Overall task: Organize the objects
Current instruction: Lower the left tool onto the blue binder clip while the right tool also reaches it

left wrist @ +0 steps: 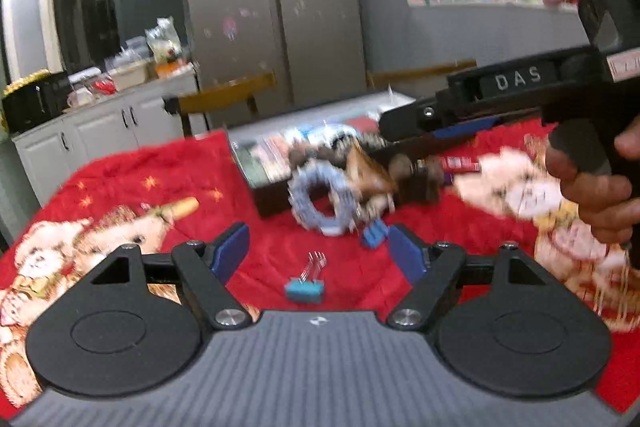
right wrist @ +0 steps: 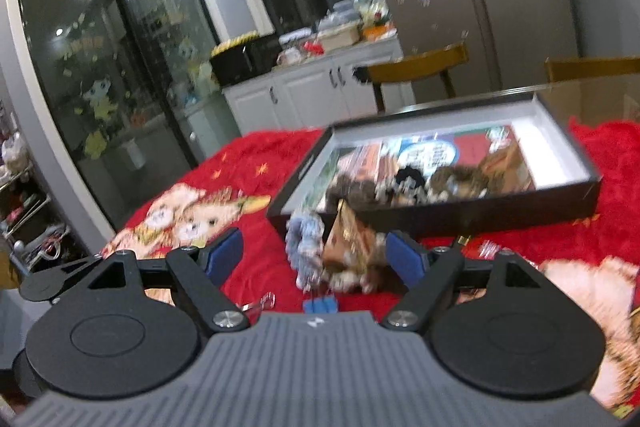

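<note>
A tabletop covered by a red blanket (left wrist: 280, 251) with bear pictures is seen. The left claw (left wrist: 318, 251) is spread wide and empty above a small blue binder clip (left wrist: 304, 290). The right claw (right wrist: 316, 259) is likewise spread wide and grips nothing; a blue-grey hair scrunchie (right wrist: 306, 247) and a brown hair clip (right wrist: 348, 243) lie between its pads, just in front of a black box (right wrist: 436, 215) already holding other hair accessories.
</note>
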Demonstrator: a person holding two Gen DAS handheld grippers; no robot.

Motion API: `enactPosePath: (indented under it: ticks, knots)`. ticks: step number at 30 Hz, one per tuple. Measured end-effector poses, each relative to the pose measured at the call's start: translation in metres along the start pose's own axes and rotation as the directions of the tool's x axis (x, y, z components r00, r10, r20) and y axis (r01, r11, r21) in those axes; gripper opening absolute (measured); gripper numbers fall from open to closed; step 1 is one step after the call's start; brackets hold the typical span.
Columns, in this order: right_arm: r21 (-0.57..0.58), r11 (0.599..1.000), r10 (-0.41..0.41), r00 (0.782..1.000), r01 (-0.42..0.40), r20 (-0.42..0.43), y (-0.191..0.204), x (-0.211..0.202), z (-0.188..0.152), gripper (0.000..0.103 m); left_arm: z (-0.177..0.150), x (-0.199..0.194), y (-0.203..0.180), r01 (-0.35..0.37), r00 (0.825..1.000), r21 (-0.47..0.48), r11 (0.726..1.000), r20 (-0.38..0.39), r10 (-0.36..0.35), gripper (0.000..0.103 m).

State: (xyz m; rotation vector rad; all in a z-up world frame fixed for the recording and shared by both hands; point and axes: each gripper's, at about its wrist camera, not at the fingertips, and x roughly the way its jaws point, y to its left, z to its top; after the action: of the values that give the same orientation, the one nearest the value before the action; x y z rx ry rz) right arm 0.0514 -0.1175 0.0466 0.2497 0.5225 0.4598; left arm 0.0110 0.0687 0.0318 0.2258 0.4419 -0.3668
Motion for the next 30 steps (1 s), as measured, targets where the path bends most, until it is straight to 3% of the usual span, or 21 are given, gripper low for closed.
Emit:
enactPosePath:
  ticks: [6,11,15,22,30]
  knots:
    - [-0.05,0.999,0.009,0.996,-0.014,-0.087,0.007,0.018,-0.018,0.074,-0.011,0.019,-0.005,0.009,0.999,-0.004,1.0,-0.048,-0.01,0.08]
    - [-0.061,0.998,0.002,0.992,-0.009,-0.126,0.006,0.027,-0.025,0.07,-0.015,0.033,0.004,0.01,0.994,-0.061,0.998,-0.106,-0.017,0.079]
    - [-0.076,0.997,-0.003,0.989,-0.008,-0.149,0.009,0.033,-0.029,0.069,-0.018,0.043,0.009,-0.013,0.99,-0.09,0.996,-0.142,0.001,0.066]
    - [-0.11,0.994,-0.028,0.988,0.012,-0.15,0.011,0.041,-0.03,0.068,-0.021,0.05,0.013,-0.026,0.986,-0.121,0.992,-0.168,0.005,0.056]
    - [-0.177,0.983,-0.072,0.987,0.045,-0.146,0.021,0.048,-0.038,0.053,-0.021,0.05,0.006,-0.001,0.988,-0.08,0.997,-0.152,-0.011,0.035]
